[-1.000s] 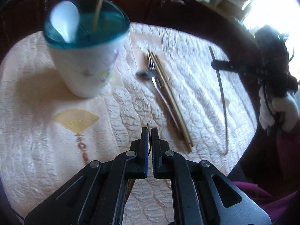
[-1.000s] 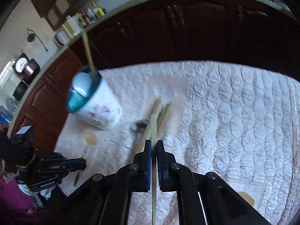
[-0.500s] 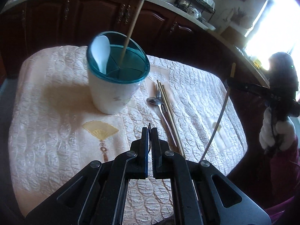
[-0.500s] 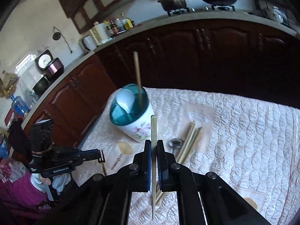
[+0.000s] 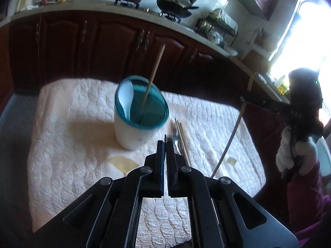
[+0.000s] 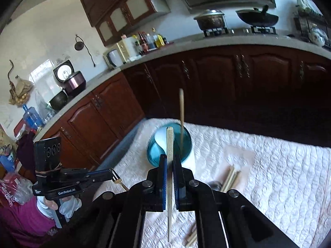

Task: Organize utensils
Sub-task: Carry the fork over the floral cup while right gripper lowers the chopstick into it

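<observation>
A chopstick [image 6: 169, 177] is clamped between the jaws of the right gripper [image 6: 170, 161], its long axis running along the fingers, one end pointing far toward the utensil holder [image 6: 171, 146]. The left gripper [image 6: 112, 175], labelled "GenRobot.AI", has its jaws together on a thin metal utensil handle [image 6: 118, 180]. The white, teal-rimmed holder stands on the quilted table [image 5: 68, 144], with a white spoon [image 5: 126, 97] and an upright chopstick [image 5: 154, 73] inside. Just right of it, a fork [image 5: 175, 132] and more chopsticks [image 5: 183, 138] lie pointing near-to-far.
</observation>
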Demonstrator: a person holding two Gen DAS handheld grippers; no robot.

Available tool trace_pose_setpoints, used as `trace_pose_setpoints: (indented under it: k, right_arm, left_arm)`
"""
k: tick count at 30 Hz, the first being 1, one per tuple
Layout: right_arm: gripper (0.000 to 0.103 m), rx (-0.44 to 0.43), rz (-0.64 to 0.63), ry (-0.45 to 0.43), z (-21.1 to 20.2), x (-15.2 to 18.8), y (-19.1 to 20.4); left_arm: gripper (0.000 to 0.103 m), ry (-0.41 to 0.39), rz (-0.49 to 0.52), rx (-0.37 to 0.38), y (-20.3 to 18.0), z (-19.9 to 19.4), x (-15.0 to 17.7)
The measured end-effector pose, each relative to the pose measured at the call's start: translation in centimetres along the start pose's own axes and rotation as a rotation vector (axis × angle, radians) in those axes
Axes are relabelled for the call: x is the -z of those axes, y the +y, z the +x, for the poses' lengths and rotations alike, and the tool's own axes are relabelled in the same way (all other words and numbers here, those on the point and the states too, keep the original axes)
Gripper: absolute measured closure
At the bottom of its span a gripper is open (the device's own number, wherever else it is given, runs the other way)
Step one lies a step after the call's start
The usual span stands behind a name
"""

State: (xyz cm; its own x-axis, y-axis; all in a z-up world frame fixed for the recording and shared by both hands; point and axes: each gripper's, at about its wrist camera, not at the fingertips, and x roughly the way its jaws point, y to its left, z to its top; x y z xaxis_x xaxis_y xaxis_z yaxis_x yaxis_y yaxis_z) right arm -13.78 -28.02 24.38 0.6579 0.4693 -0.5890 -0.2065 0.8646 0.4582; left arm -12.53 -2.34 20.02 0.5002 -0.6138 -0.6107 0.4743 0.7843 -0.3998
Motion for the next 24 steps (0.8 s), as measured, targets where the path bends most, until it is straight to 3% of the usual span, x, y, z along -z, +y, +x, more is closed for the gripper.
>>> trace_pose_setpoints:
  k: [7, 13, 19, 24]
  right_arm:
    - [0.098, 0.009, -0.012, -0.078, 0.8, -4.1, 1.3]
    - [0.098, 0.041, -0.021, -0.132, 2.3, -8.0, 1.8]
    - [0.098, 0.097, -0.041, -0.169, 4.8, -11.0, 1.7]
    - [0.098, 0.129, -0.043, -0.160, 8.5, -11.2, 0.7]
  left_arm:
    - [0.103, -0.098, -0.011, 0.014, -0.1, -2.2, -4.9]
    - [0.103, -0.163, -0.013, 0.019, -0.7, -1.0, -8.8]
    - [0.103, -0.158, -0.039, 0.000, 0.2, 2.8, -10.8]
    - [0.103, -0.112, -0.056, -0.016, 1.0, 6.0, -10.5]
